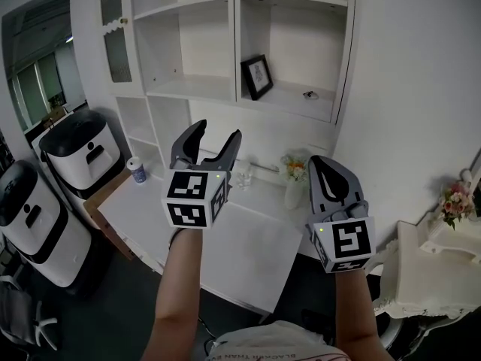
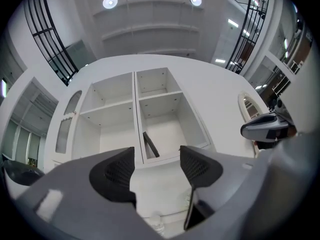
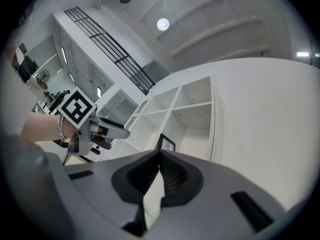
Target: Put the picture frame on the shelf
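Both grippers are empty: your left gripper [image 1: 218, 131] has its jaws apart, your right gripper [image 1: 319, 161] has them pressed together. The picture frame [image 1: 257, 77] already leans in the right compartment of the shelf [image 1: 289, 102]. It looks light, stiff and probably glass-fronted; grip its side edge if adjusting.

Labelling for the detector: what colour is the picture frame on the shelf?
The picture frame has a black border; clearest in the head view.

Shelf [image 1: 235, 36], lower right bay: picture frame [image 1: 257, 77] hugs the left side, small dark object [image 1: 310, 95] sits front right, open board between. Left bays gape wide. Flower vase [image 1: 294, 183] and glassware [image 1: 243, 176] line the desk [image 1: 248, 254] back edge.
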Available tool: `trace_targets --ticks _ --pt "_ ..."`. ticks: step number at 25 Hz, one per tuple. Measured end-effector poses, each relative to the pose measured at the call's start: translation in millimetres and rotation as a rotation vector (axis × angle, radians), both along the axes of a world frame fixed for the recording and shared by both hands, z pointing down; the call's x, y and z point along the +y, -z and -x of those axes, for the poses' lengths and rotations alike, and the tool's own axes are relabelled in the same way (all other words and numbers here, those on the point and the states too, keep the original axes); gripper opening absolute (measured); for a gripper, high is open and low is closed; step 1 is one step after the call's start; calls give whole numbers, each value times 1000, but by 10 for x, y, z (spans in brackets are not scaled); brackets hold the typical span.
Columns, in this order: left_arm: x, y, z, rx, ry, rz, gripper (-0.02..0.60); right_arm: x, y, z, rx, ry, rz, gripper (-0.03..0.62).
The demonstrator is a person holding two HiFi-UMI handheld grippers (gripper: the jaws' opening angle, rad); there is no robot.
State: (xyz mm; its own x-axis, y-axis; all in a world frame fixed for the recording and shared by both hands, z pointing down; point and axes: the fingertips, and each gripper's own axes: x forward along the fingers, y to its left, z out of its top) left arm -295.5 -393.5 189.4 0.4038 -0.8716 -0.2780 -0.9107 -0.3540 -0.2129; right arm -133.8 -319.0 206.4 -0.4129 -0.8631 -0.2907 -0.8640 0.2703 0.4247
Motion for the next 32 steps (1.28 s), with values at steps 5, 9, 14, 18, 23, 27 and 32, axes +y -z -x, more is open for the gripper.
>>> trace_targets --ticks 5,9,14,18,23,27,32 --pt "78 -64 -32 11 27 -12 246 -58 -10 -97 -7 15 14 9" --pt "143 -126 -75 -11 67 -33 163 -111 -45 -216 -26 19 39 9" --pt "273 -174 -103 4 66 -72 49 -153 -66 -257 -32 28 50 9" --pt "342 -307 -81 37 61 -71 9 -162 -103 -310 -47 28 55 9" --pt "491 -420 -39 1 79 -97 9 -143 -213 -391 -81 30 72 9" --pt "580 -460 -7 -13 86 -98 9 -110 -305 -391 -53 20 67 9" --pt "661 -394 -2 -32 91 -125 9 -107 -313 -359 -50 23 65 9"
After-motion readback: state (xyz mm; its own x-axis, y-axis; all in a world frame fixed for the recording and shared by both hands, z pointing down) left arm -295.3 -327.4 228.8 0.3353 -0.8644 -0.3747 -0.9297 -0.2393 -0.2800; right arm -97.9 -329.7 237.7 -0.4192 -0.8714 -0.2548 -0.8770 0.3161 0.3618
